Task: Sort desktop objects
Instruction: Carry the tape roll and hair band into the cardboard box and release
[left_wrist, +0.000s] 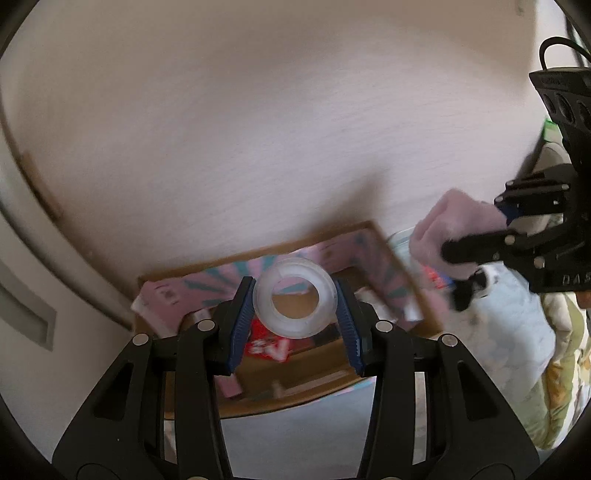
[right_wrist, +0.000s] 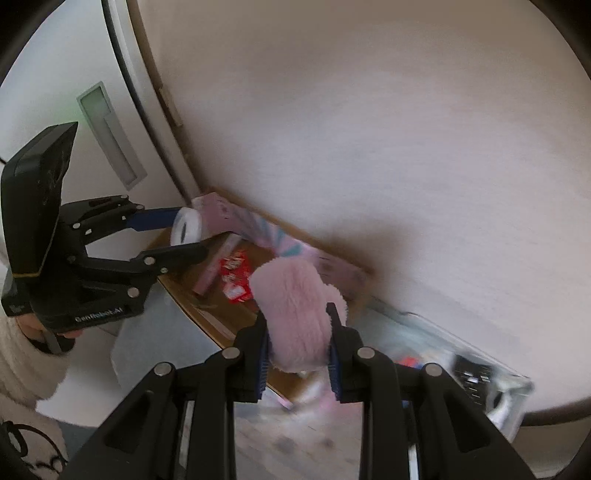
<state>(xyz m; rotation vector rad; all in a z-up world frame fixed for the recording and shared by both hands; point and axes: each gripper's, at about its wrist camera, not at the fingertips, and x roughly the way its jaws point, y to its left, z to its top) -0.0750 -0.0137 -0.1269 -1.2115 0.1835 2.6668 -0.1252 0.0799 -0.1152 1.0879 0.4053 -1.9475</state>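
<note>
My left gripper (left_wrist: 295, 301) is shut on a clear roll of tape (left_wrist: 295, 297) and holds it above an open cardboard box (left_wrist: 373, 229) with pink-patterned flaps. It also shows in the right wrist view (right_wrist: 186, 230) with the tape roll (right_wrist: 186, 225). My right gripper (right_wrist: 297, 334) is shut on a pink fluffy toy (right_wrist: 295, 306) above the box's near edge (right_wrist: 207, 314). In the left wrist view the right gripper (left_wrist: 452, 271) holds the pink toy (left_wrist: 450, 225) to the right of the box.
The box holds red packets (right_wrist: 234, 278) and a pink carton (right_wrist: 214, 269). A clear plastic bin (right_wrist: 480, 376) with small dark items stands right of the box. A pale wooden tabletop (left_wrist: 258, 129) fills the far side. A white cabinet (right_wrist: 110, 136) is at left.
</note>
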